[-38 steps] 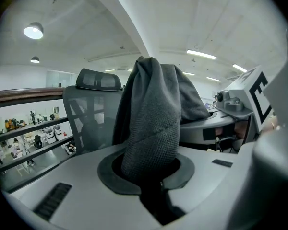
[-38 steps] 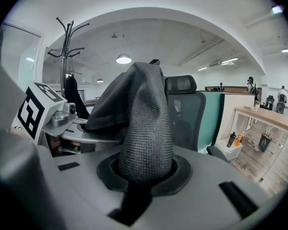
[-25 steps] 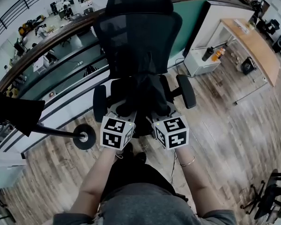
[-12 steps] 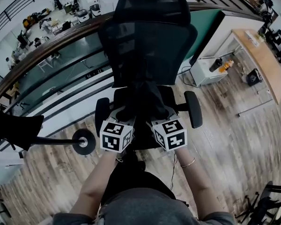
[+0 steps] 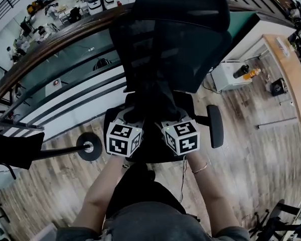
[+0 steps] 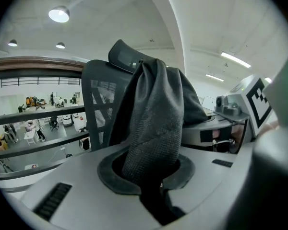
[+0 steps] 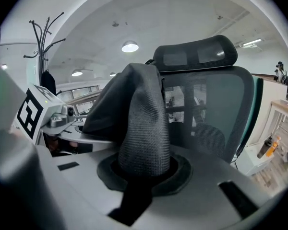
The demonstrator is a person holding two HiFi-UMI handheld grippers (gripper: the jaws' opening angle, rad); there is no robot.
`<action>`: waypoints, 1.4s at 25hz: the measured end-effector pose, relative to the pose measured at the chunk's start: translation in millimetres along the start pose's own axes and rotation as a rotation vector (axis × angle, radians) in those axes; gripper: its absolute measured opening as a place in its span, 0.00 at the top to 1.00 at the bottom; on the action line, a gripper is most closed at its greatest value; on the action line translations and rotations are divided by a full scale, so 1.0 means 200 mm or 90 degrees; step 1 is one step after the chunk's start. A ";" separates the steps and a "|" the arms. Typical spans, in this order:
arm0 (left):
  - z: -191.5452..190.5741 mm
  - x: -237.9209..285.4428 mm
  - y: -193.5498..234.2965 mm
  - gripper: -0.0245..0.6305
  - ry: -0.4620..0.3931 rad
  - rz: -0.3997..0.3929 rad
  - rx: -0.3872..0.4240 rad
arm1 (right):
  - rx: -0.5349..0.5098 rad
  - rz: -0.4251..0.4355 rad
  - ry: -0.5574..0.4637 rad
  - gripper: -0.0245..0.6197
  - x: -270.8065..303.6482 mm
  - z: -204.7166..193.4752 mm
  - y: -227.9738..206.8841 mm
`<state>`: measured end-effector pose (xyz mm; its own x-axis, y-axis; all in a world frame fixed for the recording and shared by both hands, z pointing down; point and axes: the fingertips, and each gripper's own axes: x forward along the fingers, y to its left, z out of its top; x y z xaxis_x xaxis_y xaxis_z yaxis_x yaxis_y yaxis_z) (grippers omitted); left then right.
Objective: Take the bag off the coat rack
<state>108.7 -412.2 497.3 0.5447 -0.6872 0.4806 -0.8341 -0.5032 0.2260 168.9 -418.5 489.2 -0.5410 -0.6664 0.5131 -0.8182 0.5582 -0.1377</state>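
The bag (image 6: 156, 114), of dark mesh fabric, is pinched at one end by the nearly closed left hand-held gripper (image 6: 149, 176) and at the other by the right hand-held gripper (image 7: 144, 174). It is stretched side to side between them, directly ahead, over the chair (image 5: 170, 44) seat. The coat rack (image 5: 90, 146) is seen well apart, leftward.

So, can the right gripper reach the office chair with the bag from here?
Probably yes: the right gripper, shut on the bag, hangs just before the office chair, with only the bag between. The left gripper grips the same bag.
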 end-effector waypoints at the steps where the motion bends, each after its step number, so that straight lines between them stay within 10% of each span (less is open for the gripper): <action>1: 0.01 0.03 0.02 0.85 -0.001 -0.001 -0.001 | 0.001 -0.002 -0.001 0.87 0.03 0.01 -0.02; 35: -0.14 0.60 0.51 0.78 0.079 0.009 -0.024 | 0.067 -0.022 0.116 0.79 0.70 -0.15 -0.38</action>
<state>87.7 -531.3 601.7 0.5205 -0.6224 0.5845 -0.8452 -0.4731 0.2488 160.8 -538.4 596.2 -0.4766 -0.5783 0.6621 -0.8563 0.4759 -0.2007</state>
